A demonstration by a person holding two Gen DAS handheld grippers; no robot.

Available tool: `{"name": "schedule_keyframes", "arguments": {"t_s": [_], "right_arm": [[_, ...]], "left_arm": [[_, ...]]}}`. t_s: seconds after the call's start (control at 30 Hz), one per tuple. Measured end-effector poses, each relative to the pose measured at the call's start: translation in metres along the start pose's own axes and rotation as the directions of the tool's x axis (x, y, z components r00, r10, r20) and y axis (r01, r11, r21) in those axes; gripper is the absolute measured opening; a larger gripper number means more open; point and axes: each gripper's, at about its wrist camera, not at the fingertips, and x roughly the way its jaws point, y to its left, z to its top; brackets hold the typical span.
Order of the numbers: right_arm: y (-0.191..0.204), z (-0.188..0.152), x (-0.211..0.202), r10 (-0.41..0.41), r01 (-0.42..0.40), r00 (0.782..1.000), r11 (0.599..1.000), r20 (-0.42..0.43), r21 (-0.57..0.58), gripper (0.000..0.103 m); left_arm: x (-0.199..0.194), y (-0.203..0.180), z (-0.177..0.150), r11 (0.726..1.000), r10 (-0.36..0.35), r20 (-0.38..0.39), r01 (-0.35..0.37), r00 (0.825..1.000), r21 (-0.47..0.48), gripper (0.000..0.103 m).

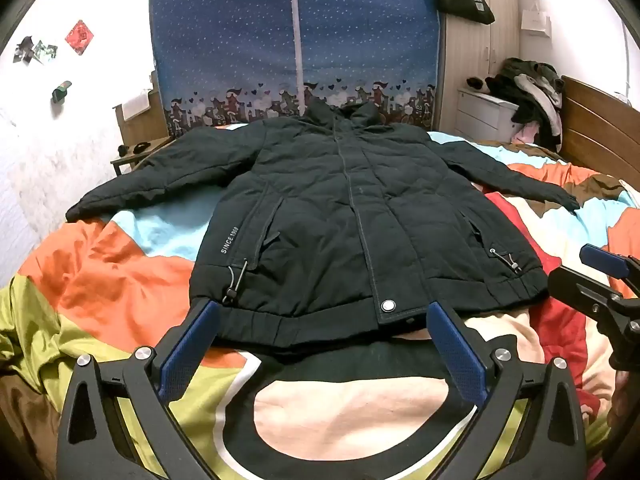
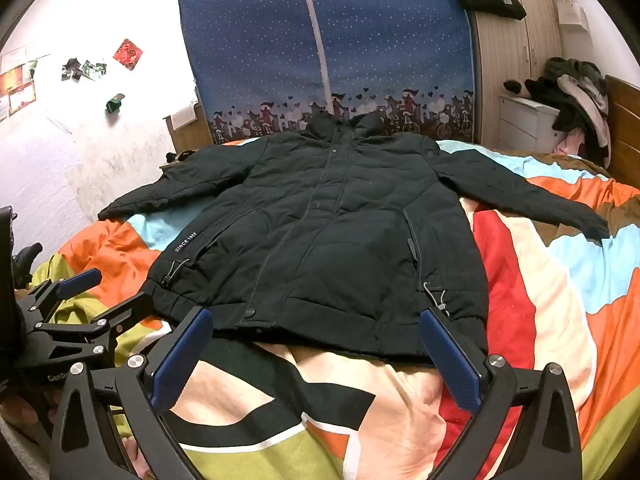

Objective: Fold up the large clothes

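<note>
Because the black padded jacket (image 1: 352, 216) lies flat, front up, sleeves spread, on the colourful quilt (image 1: 120, 272) of the bed, it will probably feel soft, bulky and somewhat slippery. Both the left gripper (image 1: 320, 332) and right gripper (image 2: 316, 340) have fingers wide apart, holding nothing; a sleeve cuff or the hem looks best to grasp.

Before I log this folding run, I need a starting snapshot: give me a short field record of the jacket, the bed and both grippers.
garment: black jacket, front up, closed, spread flat
sleeves: both out to the sides
hem: nearest the grippers
surface: bed with colourful quilt
left gripper: open, at the hem, holding nothing
right gripper: open, at the hem, holding nothing
folds made: none visible
behind bed: blue wardrobe
</note>
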Motion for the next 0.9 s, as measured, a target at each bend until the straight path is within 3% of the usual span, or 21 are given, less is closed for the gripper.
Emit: {"name": "schedule_keyframes", "arguments": {"t_s": [0.9], "right_arm": [[-0.0008,-0.0008,0.0004,0.001,-0.001,1.000,1.000,-0.003,0.001,0.103]], "left_arm": [[0.0000,0.0002,0.0000,1.000,-0.006,-0.002,0.006,1.000,-0.007,0.101]]}}
